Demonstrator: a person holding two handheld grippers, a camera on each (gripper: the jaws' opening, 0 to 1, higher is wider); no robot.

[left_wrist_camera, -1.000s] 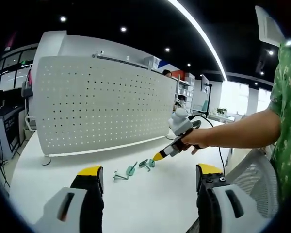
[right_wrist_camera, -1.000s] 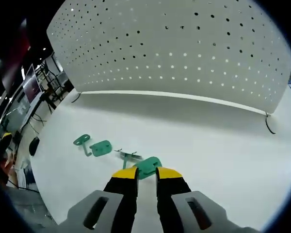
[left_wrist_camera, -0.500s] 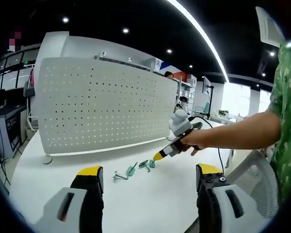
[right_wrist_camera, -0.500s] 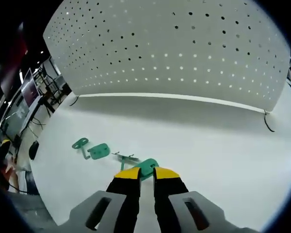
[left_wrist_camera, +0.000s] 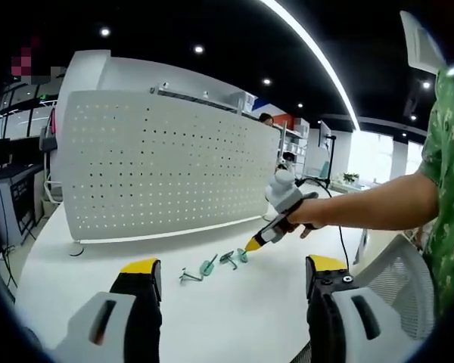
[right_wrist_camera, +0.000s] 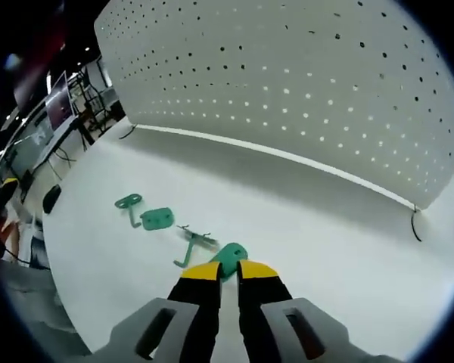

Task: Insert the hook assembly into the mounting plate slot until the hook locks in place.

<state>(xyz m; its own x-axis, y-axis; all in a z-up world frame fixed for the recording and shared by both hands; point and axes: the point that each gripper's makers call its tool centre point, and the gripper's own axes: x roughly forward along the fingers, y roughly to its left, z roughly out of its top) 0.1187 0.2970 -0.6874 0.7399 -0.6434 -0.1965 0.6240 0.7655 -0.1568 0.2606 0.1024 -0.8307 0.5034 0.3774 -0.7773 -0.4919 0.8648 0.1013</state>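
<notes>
The right claw (right_wrist_camera: 222, 268) is closing its jaws almost fully on the edge of a green mounting plate (right_wrist_camera: 231, 255) that is lying on the white tabletop (right_wrist_camera: 325, 249). The left claw (left_wrist_camera: 231, 266) is waiting wide open and empty. A hook assembly (right_wrist_camera: 189, 242) is lying just beside the plate. Both parts are looking small, light, stiff and rather slippery, so I think gripping the flat plate edge is safest.
</notes>
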